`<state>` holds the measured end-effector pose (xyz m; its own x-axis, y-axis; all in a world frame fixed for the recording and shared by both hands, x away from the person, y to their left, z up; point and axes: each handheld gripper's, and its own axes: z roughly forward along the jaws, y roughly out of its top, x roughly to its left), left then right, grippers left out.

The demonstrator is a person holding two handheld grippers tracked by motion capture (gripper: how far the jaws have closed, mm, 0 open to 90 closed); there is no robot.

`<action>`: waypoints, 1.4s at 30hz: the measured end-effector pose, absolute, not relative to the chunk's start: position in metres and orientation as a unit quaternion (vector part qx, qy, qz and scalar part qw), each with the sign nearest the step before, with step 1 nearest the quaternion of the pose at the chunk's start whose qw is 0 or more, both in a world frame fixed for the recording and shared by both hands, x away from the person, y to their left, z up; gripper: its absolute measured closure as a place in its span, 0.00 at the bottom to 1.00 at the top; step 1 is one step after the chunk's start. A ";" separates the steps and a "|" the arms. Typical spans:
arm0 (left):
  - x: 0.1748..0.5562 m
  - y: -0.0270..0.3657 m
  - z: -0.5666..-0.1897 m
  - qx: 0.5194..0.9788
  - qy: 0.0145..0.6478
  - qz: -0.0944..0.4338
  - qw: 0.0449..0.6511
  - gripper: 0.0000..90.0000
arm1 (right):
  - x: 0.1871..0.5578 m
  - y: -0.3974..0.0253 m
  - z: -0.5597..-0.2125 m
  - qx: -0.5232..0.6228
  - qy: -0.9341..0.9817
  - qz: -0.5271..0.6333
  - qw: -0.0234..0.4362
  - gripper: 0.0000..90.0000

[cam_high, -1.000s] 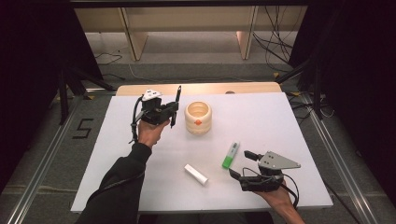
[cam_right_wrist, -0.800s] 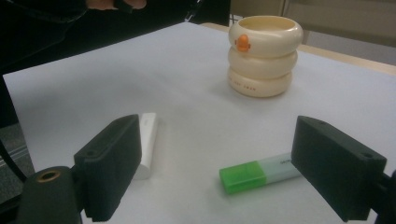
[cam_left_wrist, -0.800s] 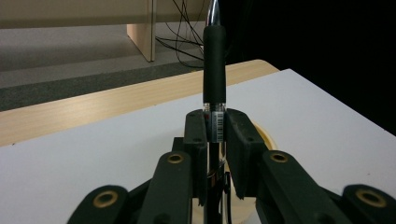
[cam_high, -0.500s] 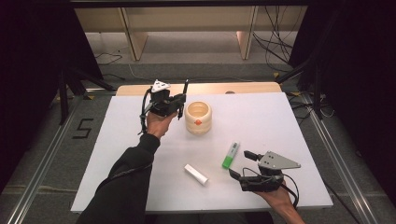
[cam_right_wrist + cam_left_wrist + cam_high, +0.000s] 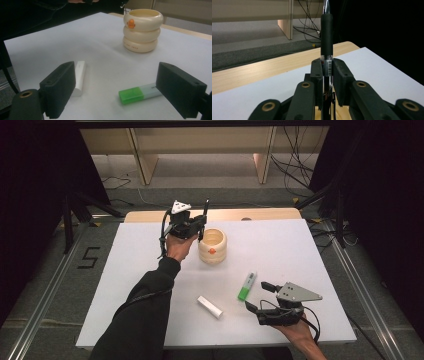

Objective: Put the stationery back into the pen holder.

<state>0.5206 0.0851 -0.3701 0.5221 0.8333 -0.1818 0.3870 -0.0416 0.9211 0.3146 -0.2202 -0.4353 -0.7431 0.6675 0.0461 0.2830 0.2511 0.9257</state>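
Note:
My left gripper is shut on a black pen, held upright just left of the rim of a cream ringed cup with an orange mark. In the left gripper view the pen stands clamped between the jaws of that gripper. My right gripper rests open near the front right of the table. Between the wide-apart jaws of the right gripper lie a green-capped marker and a white tube, with the cup farther off.
The white mat covers a wooden table. The green-capped marker and white tube lie on the front part of the mat. Cables and shelf legs stand on the floor behind the table.
My left gripper has moved right and away from the person with the pen, ending beside the cup's rim, and the pen now stands more upright. The right gripper has stayed still.

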 end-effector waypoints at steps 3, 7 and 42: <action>0.524 0.079 -0.370 0.690 0.441 0.208 0.535 0.87 | 0.314 -0.220 -0.435 0.310 0.770 0.527 0.182 0.19; 0.526 0.071 -0.371 0.693 0.437 0.209 0.534 0.87 | 0.314 -0.221 -0.435 0.309 0.770 0.528 0.181 0.19; 0.538 0.056 -0.392 0.686 0.457 0.208 0.527 0.87 | 0.314 -0.220 -0.436 0.308 0.771 0.529 0.180 0.19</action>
